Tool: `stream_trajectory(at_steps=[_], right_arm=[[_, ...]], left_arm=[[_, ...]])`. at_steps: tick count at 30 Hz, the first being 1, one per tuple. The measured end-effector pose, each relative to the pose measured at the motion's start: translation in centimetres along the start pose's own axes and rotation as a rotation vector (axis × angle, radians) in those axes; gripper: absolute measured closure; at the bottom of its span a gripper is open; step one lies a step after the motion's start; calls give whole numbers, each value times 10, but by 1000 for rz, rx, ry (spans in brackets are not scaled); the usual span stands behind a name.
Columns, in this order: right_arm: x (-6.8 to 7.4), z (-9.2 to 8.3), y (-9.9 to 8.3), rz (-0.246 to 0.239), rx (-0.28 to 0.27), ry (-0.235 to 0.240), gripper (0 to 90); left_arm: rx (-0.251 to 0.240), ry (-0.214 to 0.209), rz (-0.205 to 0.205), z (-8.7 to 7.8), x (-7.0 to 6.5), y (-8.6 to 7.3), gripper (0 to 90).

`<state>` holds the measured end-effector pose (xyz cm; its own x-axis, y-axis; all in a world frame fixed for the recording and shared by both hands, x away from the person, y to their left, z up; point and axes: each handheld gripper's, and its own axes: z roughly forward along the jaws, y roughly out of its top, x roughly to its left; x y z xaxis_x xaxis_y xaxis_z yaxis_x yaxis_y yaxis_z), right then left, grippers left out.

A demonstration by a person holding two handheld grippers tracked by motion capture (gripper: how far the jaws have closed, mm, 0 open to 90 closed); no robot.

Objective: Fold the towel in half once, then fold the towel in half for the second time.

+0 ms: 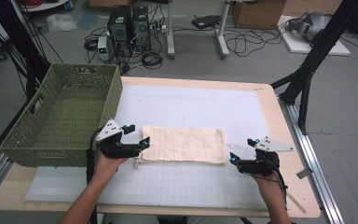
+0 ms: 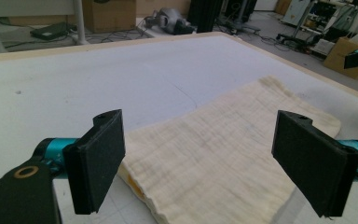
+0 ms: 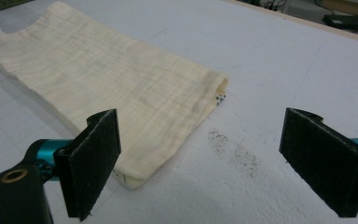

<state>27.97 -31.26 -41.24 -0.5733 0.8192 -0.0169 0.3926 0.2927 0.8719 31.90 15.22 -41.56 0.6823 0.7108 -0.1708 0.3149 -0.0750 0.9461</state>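
Folded cream muslin cloth lying flat as a long rectangle on the white gridded mat of a light wooden table; left gripper poised at the cloth's left short end, jaws spread wide with nothing between the pads, tips just beside or barely over that end; right gripper set just off the cloth's right short end near its front corner, jaws likewise wide and empty; seen from the left gripper view, cloth stretching away between and below the two black pads, layered folded edge showing at the near corner, pads clear of the fabric; seen from the right gripper view, cloth reaching under the left pad while the right pad stands over bare mat, a small dark smudge on the mat just right of the cloth's end. Green woven basket standing left of the cloth, beyond the left gripper, apparently empty. Judged as a pause between folds: cloth lying released and flat, both grippers free and at either end. Next move likely a fresh grasp: each set of jaws lowered over a corner or end edge, closed through every layer; then lifted evenly for another fold, or carried left into the basket; uneven pinching likely to let layers slip apart.
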Motion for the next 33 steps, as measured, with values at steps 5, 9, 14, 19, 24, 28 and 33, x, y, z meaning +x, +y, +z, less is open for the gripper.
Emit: stream_trajectory(at_steps=[5,9,14,19,24,28,33], right_arm=[[-1,0,-1,-6,3,-2,115],[1,2,-2,-10,11,-2,115],[0,1,0,-9,-9,-5,115],[0,1,0,-6,-8,-7,115],[0,2,0,-4,-9,-5,115],[0,2,-1,-4,-5,-2,115],[-2,1,-2,4,-11,-2,115]], left_arm=[[6,2,3,0,0,0,177],[13,6,0,0,1,0,177],[21,5,-6,2,2,-1,177],[22,9,-4,1,2,-1,177],[24,11,-7,2,3,-2,177],[29,15,-9,2,3,-2,178],[50,15,-13,7,3,-2,181]])
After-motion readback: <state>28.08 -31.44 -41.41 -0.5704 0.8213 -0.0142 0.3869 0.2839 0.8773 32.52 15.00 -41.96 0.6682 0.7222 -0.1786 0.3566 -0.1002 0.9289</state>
